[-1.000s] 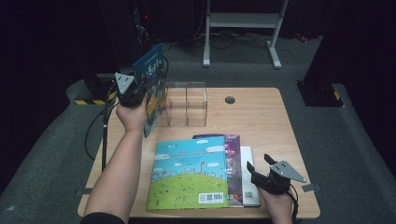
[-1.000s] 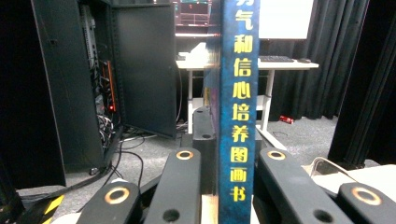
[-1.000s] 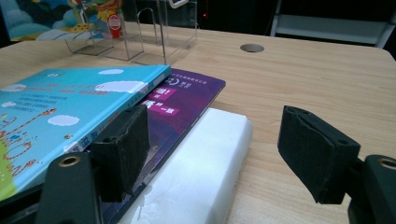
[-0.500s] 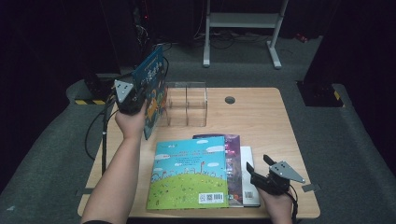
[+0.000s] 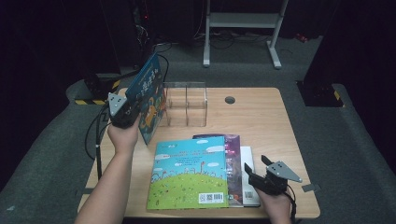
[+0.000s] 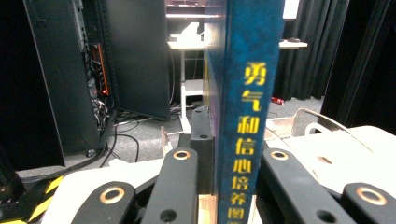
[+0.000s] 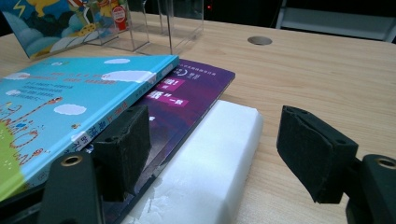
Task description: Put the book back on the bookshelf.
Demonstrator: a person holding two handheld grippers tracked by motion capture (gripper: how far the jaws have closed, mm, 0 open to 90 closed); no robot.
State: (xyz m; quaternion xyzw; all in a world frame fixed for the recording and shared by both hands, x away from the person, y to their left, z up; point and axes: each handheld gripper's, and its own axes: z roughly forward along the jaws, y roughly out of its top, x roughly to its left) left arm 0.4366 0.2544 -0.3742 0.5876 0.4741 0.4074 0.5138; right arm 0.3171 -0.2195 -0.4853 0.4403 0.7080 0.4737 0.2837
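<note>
A blue picture book stands tilted on edge at the table's left, just left of a clear acrylic rack. My left gripper is shut on it near its lower edge. In the left gripper view the book's blue spine with yellow characters rises between the jaws of the left gripper. My right gripper stands open at the right edge of a flat stack. In the right gripper view, the right gripper straddles a white block; its left pad lies over the purple book.
The stack holds a light blue and green book on top, the purple book and the white block. The wooden table has a cable hole. A metal stand is behind it.
My left gripper has sunk a little and come toward the person with the blue book still in it. The right gripper has stayed put.
</note>
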